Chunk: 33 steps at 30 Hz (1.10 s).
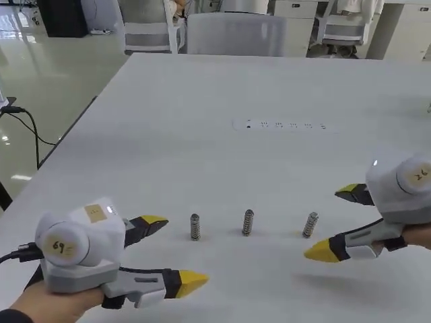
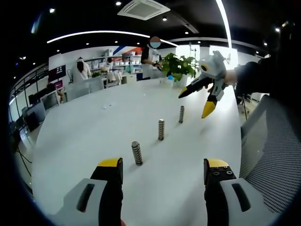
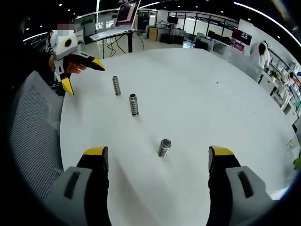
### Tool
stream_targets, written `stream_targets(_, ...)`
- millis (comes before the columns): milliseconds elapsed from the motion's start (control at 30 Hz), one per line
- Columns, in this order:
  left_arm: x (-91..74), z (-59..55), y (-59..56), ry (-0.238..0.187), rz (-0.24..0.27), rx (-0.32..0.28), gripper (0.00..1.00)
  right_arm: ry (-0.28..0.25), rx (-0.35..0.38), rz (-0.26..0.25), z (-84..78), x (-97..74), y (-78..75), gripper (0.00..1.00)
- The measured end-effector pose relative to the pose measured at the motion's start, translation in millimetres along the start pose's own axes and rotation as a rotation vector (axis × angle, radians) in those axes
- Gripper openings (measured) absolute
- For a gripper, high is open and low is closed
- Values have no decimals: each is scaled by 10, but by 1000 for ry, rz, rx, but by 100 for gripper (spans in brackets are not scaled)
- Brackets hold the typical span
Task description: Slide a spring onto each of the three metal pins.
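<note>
Three upright pins stand in a row on the white table, each with a coiled spring around it: left spring point(image 1: 195, 227), middle spring point(image 1: 248, 222), right spring point(image 1: 310, 225). My left gripper point(image 1: 170, 250) is open at the lower left, its yellow tips just left of the left spring point(image 2: 137, 153). At the right, my right gripper point(image 1: 340, 222) is open too, tips close beside the right spring point(image 3: 164, 148). Nothing is held between either pair of jaws. The middle spring point(image 2: 161, 129) and far spring point(image 2: 181, 114) line up beyond.
The white table point(image 1: 269, 101) stretches far ahead, with a small row of printed marks point(image 1: 283, 125) near its middle. Chairs point(image 1: 236, 33) stand at the far edge. A cable point(image 1: 27, 128) trails on the floor to the left. A mesh chair point(image 2: 273, 155) is close behind.
</note>
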<state>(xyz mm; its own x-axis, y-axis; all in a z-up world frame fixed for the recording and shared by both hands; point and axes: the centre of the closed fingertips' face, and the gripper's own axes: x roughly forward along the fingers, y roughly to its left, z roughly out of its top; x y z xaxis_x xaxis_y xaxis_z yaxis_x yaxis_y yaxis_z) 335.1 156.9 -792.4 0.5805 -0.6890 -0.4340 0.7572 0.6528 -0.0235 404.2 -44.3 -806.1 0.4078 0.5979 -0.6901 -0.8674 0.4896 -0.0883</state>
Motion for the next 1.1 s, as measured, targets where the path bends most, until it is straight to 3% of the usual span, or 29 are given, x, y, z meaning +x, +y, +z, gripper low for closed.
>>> stream_targets(500, -18, -9, 36, -11, 17, -14, 70, -94, 52, -34, -34, -161, 230, 90)
stream_targets(700, -39, -72, 60, -8, 27, -30, 72, -134, 83, -49, -6, -197, 250, 91)
stream_targets(1100, -32, -121, 98, -15, 42, -54, 77, -167, 103, -55, -68, -178, 284, 92)
